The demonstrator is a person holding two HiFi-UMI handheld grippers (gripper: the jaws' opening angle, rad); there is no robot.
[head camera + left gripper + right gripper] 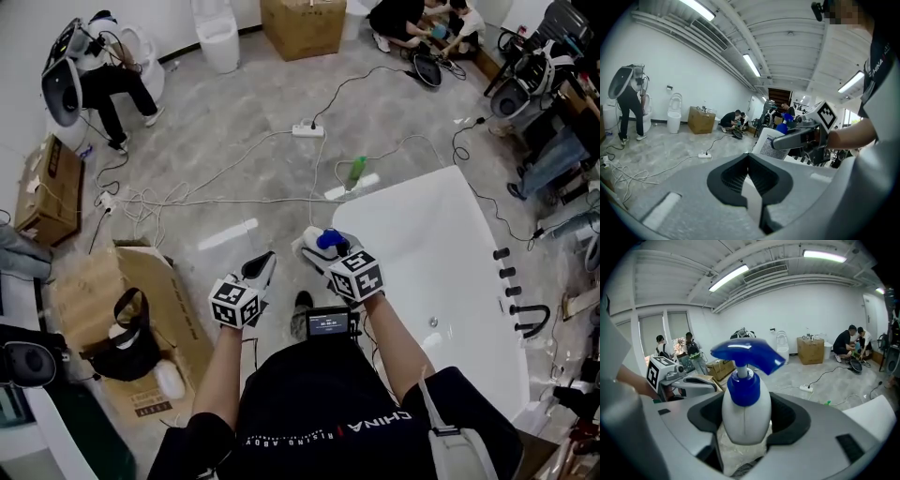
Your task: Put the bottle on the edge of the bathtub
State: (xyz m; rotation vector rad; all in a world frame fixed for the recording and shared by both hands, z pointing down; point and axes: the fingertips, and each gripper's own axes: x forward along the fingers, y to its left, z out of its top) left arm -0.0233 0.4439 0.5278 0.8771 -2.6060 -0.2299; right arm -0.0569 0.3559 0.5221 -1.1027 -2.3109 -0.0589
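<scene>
The left forearm [222, 361] and the right forearm [398, 342] are bare and reach forward from the torso side by side, each carrying its gripper tilted somewhat downward. The left gripper [264, 263] has its jaws pressed together with nothing between them. Just beside it, the right gripper [321, 246] has its jaws clamped on the white body of a bottle [743, 423], blue pump top uppermost.

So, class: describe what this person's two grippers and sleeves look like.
The left gripper and right gripper both have smooth grey shells with black ribbed jaws. Each carries a white cube printed with black square markers. The person wears a black short-sleeved shirt with white lettering.
</scene>
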